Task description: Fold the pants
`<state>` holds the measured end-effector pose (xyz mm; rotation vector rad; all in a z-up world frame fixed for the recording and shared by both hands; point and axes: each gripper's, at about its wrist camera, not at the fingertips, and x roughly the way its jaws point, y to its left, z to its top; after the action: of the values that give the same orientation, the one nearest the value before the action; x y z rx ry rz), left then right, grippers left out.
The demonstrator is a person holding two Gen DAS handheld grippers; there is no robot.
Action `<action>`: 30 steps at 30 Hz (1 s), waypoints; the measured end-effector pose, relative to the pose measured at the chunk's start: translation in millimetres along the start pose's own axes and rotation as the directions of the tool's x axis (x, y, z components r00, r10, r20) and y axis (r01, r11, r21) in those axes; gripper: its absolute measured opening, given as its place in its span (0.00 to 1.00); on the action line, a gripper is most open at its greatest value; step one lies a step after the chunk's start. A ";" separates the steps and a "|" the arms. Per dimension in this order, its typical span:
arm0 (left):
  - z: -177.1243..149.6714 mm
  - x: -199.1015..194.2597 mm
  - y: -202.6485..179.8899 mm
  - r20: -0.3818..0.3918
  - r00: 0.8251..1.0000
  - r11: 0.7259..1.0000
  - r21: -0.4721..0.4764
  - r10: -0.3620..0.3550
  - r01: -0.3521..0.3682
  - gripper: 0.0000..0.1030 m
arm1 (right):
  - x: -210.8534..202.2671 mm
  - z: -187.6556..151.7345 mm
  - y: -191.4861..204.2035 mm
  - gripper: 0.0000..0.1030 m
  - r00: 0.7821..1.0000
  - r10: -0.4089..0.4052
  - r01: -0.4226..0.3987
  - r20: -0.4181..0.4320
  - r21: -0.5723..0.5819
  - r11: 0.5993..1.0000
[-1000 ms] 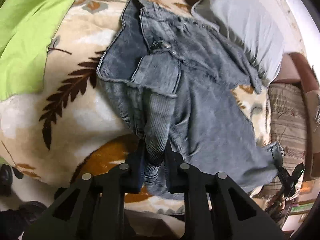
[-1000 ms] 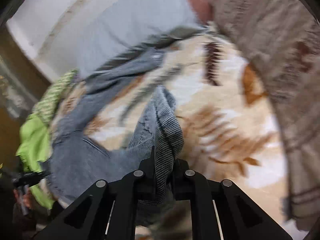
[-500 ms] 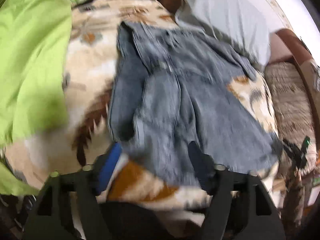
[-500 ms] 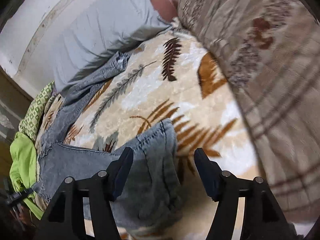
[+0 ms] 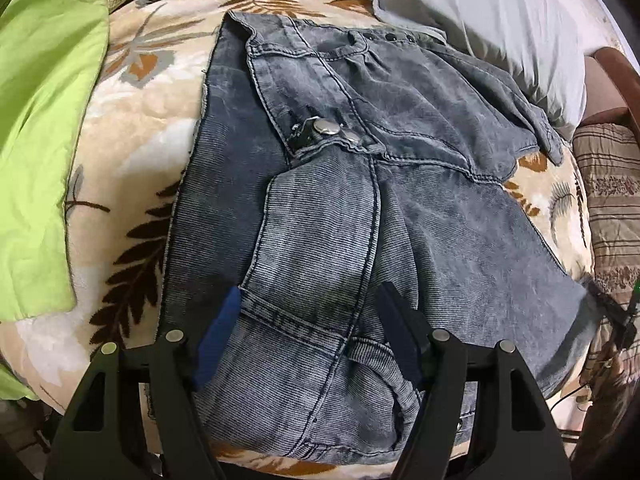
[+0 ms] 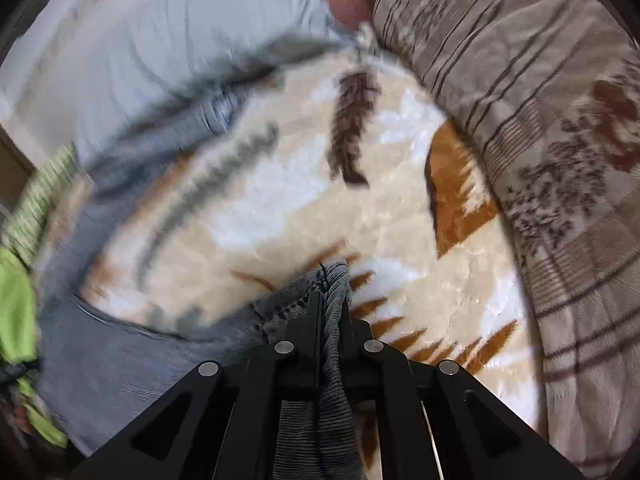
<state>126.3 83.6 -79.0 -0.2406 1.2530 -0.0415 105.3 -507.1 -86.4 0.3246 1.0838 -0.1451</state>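
Faded ribbed denim pants [image 5: 344,216], shiny metal snaps [image 5: 326,127], plush fleece blanket [image 5: 132,152]

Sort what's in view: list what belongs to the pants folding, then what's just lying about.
For the job: jeans; left gripper, open over them; right gripper, shut on a jeans edge.

Lying about: leaf-print blanket, green sheet, grey pillow, brown striped quilt.

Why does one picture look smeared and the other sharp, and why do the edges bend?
Right wrist view: the pillow and blanket are streaked by motion, though the right gripper stays crisp. Left wrist view: the jeans are sharp. Both views: fisheye lens curves the edges and darkens the corners.
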 end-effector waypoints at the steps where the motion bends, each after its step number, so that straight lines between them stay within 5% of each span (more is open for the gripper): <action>1: 0.6 0.5 0.2 -0.001 1.000 1.000 -0.003 0.001 -0.001 0.68 | 3.3 -1.1 -1.0 0.10 1.000 -0.013 0.013 -0.002 -0.005 1.000; 6: 1.9 -2.7 4.0 -0.013 1.000 1.000 -0.006 -0.003 0.003 0.68 | -16.1 -7.9 -17.0 0.15 1.000 0.019 -0.020 0.025 0.060 0.998; 11: -10.1 -22.7 18.2 0.011 0.996 0.996 -0.003 -0.086 0.086 0.70 | -49.6 -44.6 -39.1 0.43 0.988 0.145 -0.151 0.054 0.148 0.977; 13: -18.2 -24.4 27.6 0.000 0.994 0.993 -0.028 -0.112 0.112 0.70 | -52.6 -63.0 -46.7 0.44 0.974 0.214 -0.224 0.068 0.194 0.955; 23: -54.6 -28.0 54.4 -0.003 0.954 0.932 -0.214 -0.300 0.293 0.78 | -37.7 -94.3 -50.6 0.47 0.939 0.319 -0.342 0.125 0.277 0.898; 27: -56.2 -21.6 55.3 0.022 0.938 0.900 -0.276 -0.346 0.338 0.80 | -39.0 -94.7 -50.2 0.22 0.951 0.288 -0.307 0.112 0.255 0.917; 28: -54.6 -24.0 54.5 0.032 0.935 0.894 -0.282 -0.353 0.347 0.75 | -39.8 -94.4 -49.2 0.17 0.953 0.282 -0.300 0.108 0.247 0.921; 30: -52.6 -33.4 50.9 0.047 0.935 0.899 -0.262 -0.352 0.352 0.43 | -54.1 -89.0 -42.7 0.15 0.958 0.257 -0.279 0.126 0.215 0.936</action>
<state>61.1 130.3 -73.4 -0.7020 1.2015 -0.1860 -6.5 -520.3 -84.5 0.6656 0.9175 -0.0412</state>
